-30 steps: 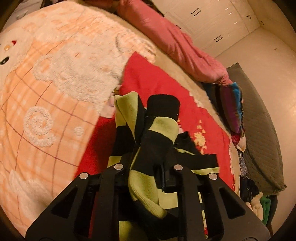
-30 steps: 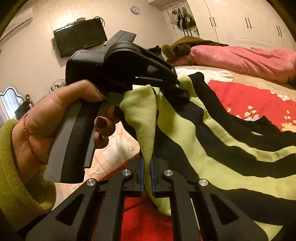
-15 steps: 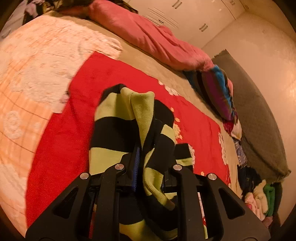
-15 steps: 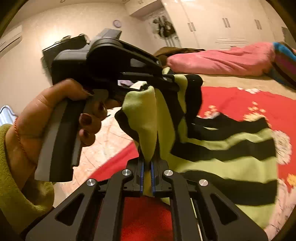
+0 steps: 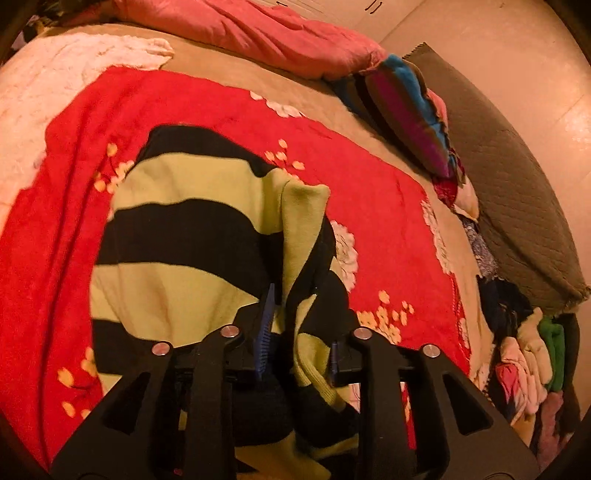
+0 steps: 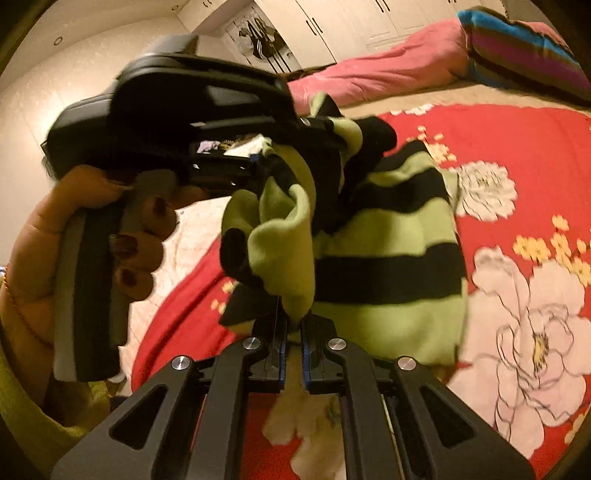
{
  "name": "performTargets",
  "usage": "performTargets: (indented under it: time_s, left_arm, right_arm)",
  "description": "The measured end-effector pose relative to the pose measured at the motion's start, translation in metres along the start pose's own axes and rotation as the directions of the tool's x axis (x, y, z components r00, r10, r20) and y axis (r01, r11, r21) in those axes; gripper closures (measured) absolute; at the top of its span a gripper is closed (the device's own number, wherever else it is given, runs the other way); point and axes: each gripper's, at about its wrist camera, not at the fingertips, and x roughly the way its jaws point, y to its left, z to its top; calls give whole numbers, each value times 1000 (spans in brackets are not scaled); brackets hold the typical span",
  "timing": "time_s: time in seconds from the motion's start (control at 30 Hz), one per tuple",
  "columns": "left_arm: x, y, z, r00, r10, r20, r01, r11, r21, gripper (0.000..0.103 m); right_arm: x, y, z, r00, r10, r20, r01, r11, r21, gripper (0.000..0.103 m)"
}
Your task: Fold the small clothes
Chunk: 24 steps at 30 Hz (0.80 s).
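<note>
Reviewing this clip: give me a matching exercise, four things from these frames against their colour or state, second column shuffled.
Things:
1. striped garment
2. floral blanket
3. quilt
4. right gripper

States:
A. pink, bunched along the far side of the bed
B. shut on green fabric
C. red, spread under the garment
D. green and black bands

Pairs: 1-D, 2-C, 3-A, 4-B

Both grippers are clamped on the striped sweater (image 5: pixel 192 236). The left gripper (image 5: pixel 295 354) pinches a bunched fold of it, fingers a bit apart. The right gripper (image 6: pixel 291 343) has fingers nearly together on an edge. The left hand (image 6: pixel 92 236) wraps its handle beside the sweater.
</note>
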Motion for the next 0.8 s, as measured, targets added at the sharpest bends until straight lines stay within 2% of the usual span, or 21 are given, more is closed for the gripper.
performTargets:
  time_s: [0.03,0.1,0.13,0.17,0.33,0.43,0.5,0.53,0.67,0.73,0.8]
  left_arm:
    - [-1,1,-5,1000,-3,12,3,1000,-5,77]
    - [-2,4,-11,999,-25,25,26,999,-19,56]
    - [-2,3,-14,998,-53,33,54,998,-28,40]
    - [-4,4,-18,996,-75,44,77,996,-39,34]
    - [-32,9,-29,988,-24,154,29,999,-35,33]
    - [-56,27,-39,967,81,241,-66,995,-71,30]
    - [-66,42,-48,947,164,276,-139,985,-107,30]
    - [-70,51,-53,937,192,291,-160,979,-131,30]
    - [-69,68,-61,924,238,298,-201,968,-150,30]
    - [-63,72,-61,926,247,286,-217,967,-131,30]
    - [-52,71,-65,925,264,273,-247,964,-94,30]
  right_arm:
    - [-1,-2,-2,1000,-3,-6,3,1000,5,97]
    - [2,-5,-5,1000,-8,-17,9,1000,14,97]
    - [3,-5,-5,1000,-13,-19,13,1000,18,97]
    - [3,-6,-5,1000,-17,-22,17,1000,23,96]
    - [1,-11,-5,999,-38,-28,39,999,28,89]
    - [-6,-15,-10,998,-57,-42,58,998,30,82]
    - [-13,-20,-12,997,-60,-45,62,997,50,67]
    - [-17,-22,-11,997,-66,-44,68,996,59,64]
    - [-43,-26,-2,996,-93,-1,93,992,82,56]
    - [-51,-28,10,994,-103,24,101,991,89,52]
    - [-54,-34,32,996,-79,39,74,990,118,42]
